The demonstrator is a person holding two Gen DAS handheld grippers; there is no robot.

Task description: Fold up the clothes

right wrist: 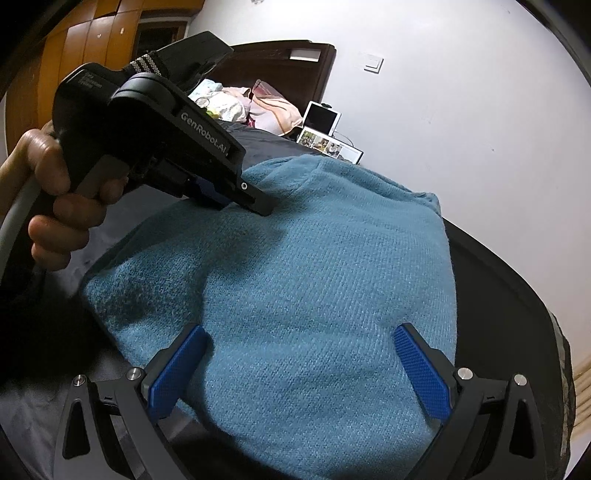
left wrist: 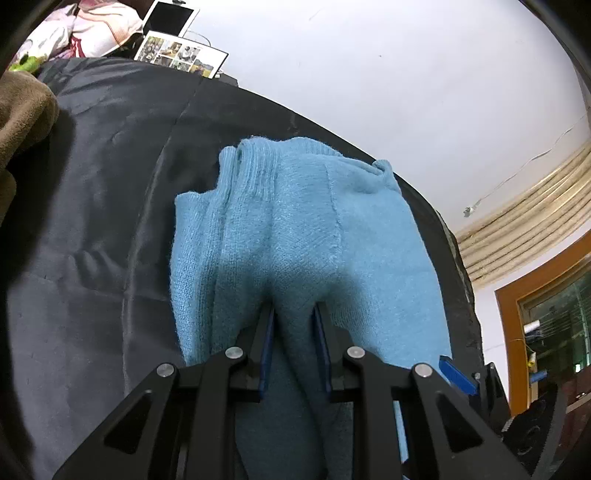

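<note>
A folded light-blue knit sweater (left wrist: 295, 221) lies on a black sheet-covered surface (left wrist: 103, 221). My left gripper (left wrist: 293, 317) is shut on a raised ridge of the sweater's near edge, and the fabric bunches up between its blue pads. In the right wrist view the sweater (right wrist: 314, 277) fills the middle. A hand (right wrist: 55, 206) holds the left gripper (right wrist: 258, 205), whose tips dig into the sweater's far left part. My right gripper (right wrist: 299, 354) stands wide open just over the sweater's near edge, nothing pressed between its pads.
A brown cloth (left wrist: 22, 110) lies at the left of the black surface. A photo collage (left wrist: 181, 53), a white tablet (left wrist: 168, 18) and piled pink clothes (left wrist: 92, 33) sit at the far end. White wall behind; the surface's edge (right wrist: 517, 295) drops off at the right.
</note>
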